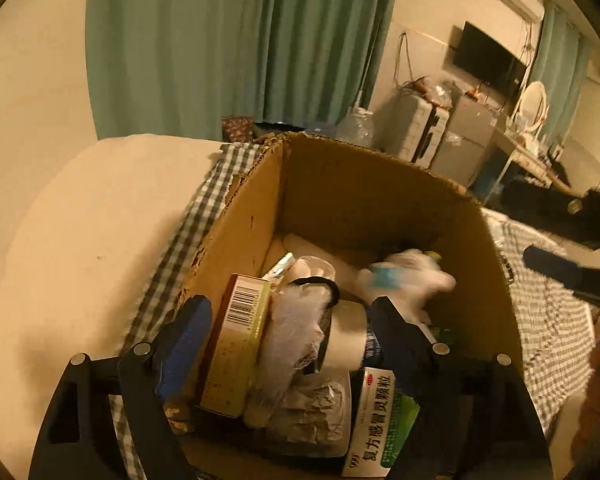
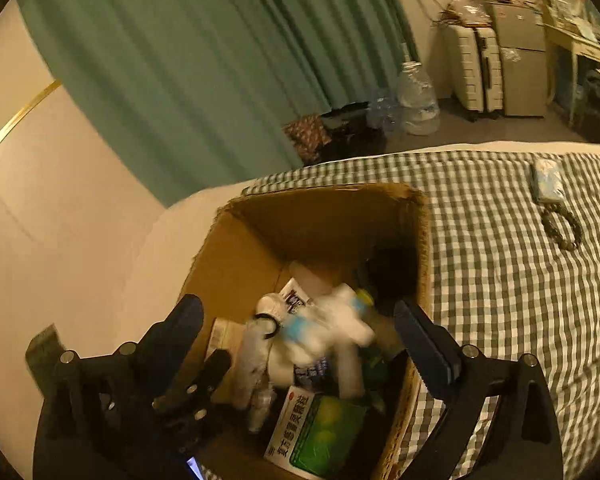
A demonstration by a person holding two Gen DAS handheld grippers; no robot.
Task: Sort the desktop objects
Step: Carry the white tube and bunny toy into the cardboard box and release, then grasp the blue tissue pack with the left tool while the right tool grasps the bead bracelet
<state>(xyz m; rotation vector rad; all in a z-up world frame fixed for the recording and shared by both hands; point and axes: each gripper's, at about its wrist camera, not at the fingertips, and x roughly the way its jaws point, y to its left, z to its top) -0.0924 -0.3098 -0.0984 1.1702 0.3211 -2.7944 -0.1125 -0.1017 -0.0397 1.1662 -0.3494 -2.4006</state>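
An open cardboard box [image 1: 340, 184] stands on a checked cloth and holds several objects: a barcode carton [image 1: 236, 340], a green and white medicine box [image 1: 376, 420], a tape roll [image 1: 346, 336] and a blurred white toy [image 1: 408, 276]. My left gripper [image 1: 288, 312] is open, low over the box's near end. My right gripper [image 2: 300, 320] is open above the same box [image 2: 332, 216], with the blurred white toy [image 2: 324, 328] between its fingers and apart from them. The medicine box [image 2: 312, 428] lies below.
A checked cloth [image 2: 500, 280] covers the bed to the right, with a small pale pack [image 2: 548, 180] and a dark bead bracelet [image 2: 560, 228] on it. Green curtains, water bottles [image 2: 416, 100], a suitcase and a desk stand beyond. The right gripper's finger [image 1: 556, 268] shows in the left wrist view.
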